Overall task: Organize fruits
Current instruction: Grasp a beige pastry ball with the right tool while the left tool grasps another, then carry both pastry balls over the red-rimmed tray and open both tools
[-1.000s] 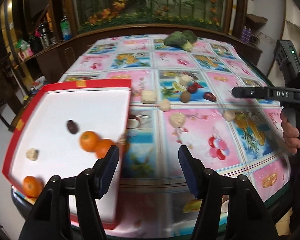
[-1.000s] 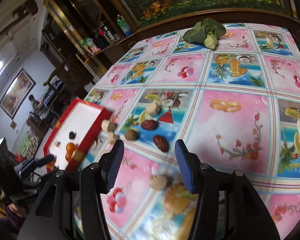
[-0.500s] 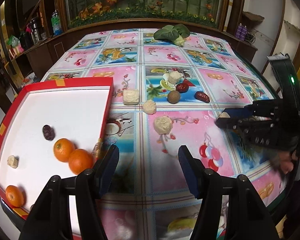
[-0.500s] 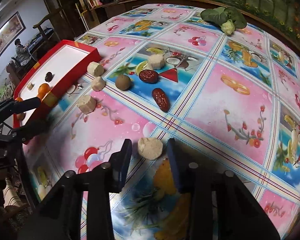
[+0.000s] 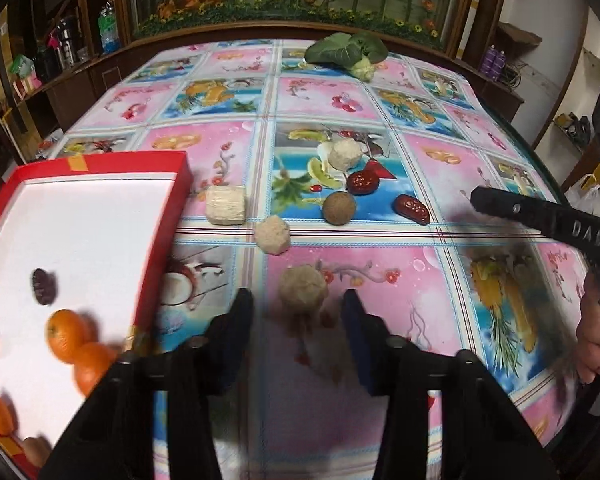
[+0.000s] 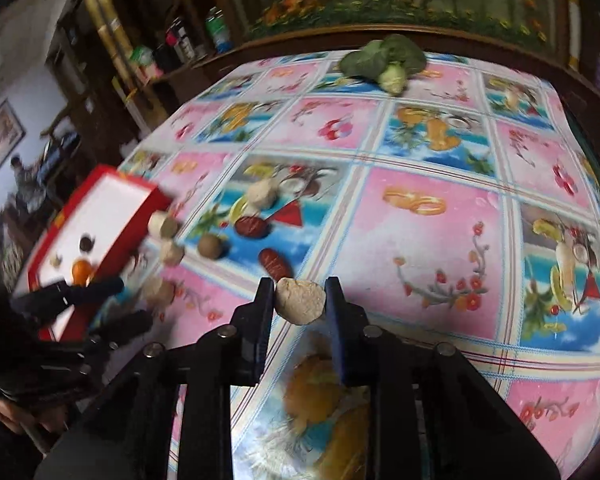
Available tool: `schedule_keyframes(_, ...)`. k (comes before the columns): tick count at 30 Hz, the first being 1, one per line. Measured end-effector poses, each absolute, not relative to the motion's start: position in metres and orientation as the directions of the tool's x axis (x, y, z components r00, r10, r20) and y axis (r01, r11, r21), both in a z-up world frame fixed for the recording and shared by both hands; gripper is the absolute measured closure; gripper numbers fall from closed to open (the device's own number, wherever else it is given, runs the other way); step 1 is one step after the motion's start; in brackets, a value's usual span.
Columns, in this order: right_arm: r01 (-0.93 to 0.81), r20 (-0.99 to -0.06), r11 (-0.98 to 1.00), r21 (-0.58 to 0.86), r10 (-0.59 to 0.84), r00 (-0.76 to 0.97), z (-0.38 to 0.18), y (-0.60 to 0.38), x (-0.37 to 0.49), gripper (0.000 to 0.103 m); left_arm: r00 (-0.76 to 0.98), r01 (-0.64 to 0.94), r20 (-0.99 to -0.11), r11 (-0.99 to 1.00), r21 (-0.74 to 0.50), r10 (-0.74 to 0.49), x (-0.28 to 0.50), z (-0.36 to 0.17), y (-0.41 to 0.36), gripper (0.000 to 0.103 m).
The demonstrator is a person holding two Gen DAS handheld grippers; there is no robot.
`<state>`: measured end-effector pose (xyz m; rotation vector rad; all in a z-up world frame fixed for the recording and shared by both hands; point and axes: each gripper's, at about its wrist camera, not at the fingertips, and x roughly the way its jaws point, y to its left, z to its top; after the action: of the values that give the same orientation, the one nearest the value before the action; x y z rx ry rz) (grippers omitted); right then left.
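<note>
Right tool (image 6: pixel 300 300) pinching pale lump (image 6: pixel 300 300), narrow edge bite — may slip in transit. Left tool (image 5: pixel 298 312) closing, spread around second lump (image 5: pixel 303 290) — could nudge it.

My left tool (image 5: pixel 298 332) is angled down at the surface (image 5: pixel 440 312), and its jaws have just been closing in around a pale lump (image 5: pixel 303 290), though the pads aren't on it yet. Red tray (image 5: pixel 172 216) sits to the left with three oranges (image 5: pixel 66 335) and a dark date (image 5: pixel 44 286) in it. Farther out there's a beige block (image 5: pixel 225 204), another pale ball (image 5: pixel 272 235), a brown ball (image 5: pixel 339 208) and two red dates (image 5: pixel 411 209). A leafy green (image 5: pixel 346 53) lies way at the far end. My right tool (image 5: pixel 540 216) pokes in from the right edge.
</note>
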<state>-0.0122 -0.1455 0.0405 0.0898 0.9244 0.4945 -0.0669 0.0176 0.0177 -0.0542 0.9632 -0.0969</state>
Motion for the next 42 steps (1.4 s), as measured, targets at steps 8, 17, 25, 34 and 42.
schedule_keyframes(8, -0.275, -0.726, 0.892, 0.358, 0.451, 0.519, 0.04, -0.163, -0.004, 0.075, 0.588, 0.053, -0.804, 0.996, -0.073, -0.09, -0.064, 0.014, 0.016, 0.076)
schedule_keyframes(17, -0.238, -0.698, 0.89, 0.39, 0.454, 0.553, 0.043, -0.171, -0.002, 0.075, 0.615, 0.034, -0.783, 0.996, -0.085, -0.088, -0.067, 0.019, 0.019, 0.077)
schedule_keyframes(25, -0.262, -0.654, 0.882, 0.392, 0.468, 0.594, 0.051, -0.17, -0.008, 0.075, 0.667, 0.036, -0.74, 0.996, -0.085, -0.087, -0.098, 0.043, 0.02, 0.077)
schedule_keyframes(34, -0.342, -0.563, 0.866, 0.364, 0.497, 0.66, 0.066, -0.157, -0.028, 0.075, 0.756, -0.012, -0.655, 0.999, -0.038, -0.016, -0.128, 0.078, 0.034, 0.077)
schedule_keyframes(42, -0.326, -0.556, 0.894, 0.308, 0.447, 0.701, 0.067, -0.152, -0.033, 0.075, 0.753, -0.084, -0.657, 0.996, -0.039, 0.038, -0.142, 0.076, 0.06, 0.077)
